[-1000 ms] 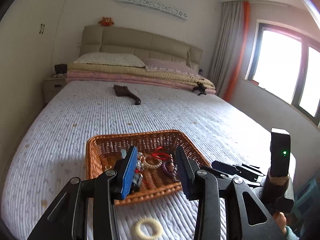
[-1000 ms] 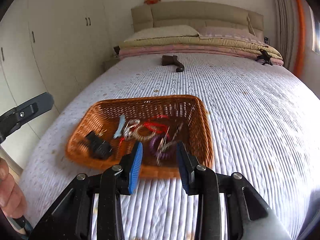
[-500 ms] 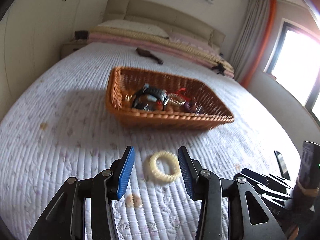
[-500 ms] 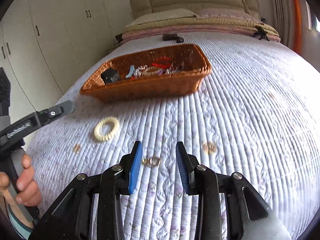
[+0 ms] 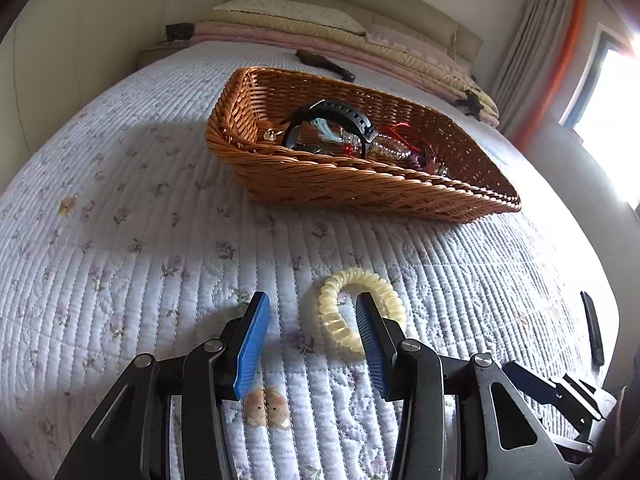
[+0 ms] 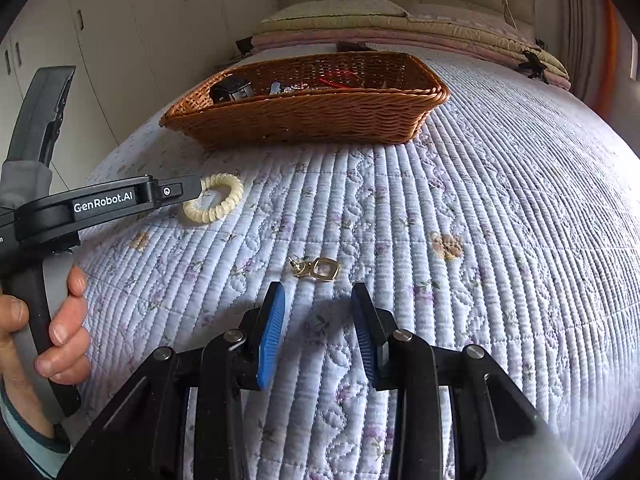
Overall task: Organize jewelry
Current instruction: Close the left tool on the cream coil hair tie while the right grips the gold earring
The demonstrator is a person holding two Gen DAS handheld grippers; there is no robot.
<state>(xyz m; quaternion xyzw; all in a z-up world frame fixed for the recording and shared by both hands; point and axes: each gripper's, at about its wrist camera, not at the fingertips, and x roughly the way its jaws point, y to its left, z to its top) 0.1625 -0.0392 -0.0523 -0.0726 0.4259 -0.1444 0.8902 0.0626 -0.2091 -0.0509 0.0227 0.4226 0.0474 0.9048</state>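
A cream spiral hair tie (image 5: 362,308) lies on the quilt in front of a brown wicker basket (image 5: 360,194). My left gripper (image 5: 312,298) hangs open low over it. Its right pad rests inside the ring and its left pad stands outside, touching nothing. In the right wrist view, a small gold earring (image 6: 318,269) lies just ahead of my open right gripper (image 6: 318,286), with nothing between the pads. The same view shows the hair tie (image 6: 214,203) and the basket (image 6: 304,120). The basket holds a black watch (image 5: 328,120), a red cord and beaded pieces.
Everything sits on a bed with a pale quilted cover (image 6: 480,200). Pillows and folded blankets (image 5: 320,28) lie at the headboard. A dark object (image 5: 324,64) lies beyond the basket. A person's hand (image 6: 60,320) holds the left gripper's handle. Wardrobes stand left, a window right.
Both grippers have sunk toward the quilt and tipped downward. The left one now straddles one side of the hair tie. The right one has come close to the earring.
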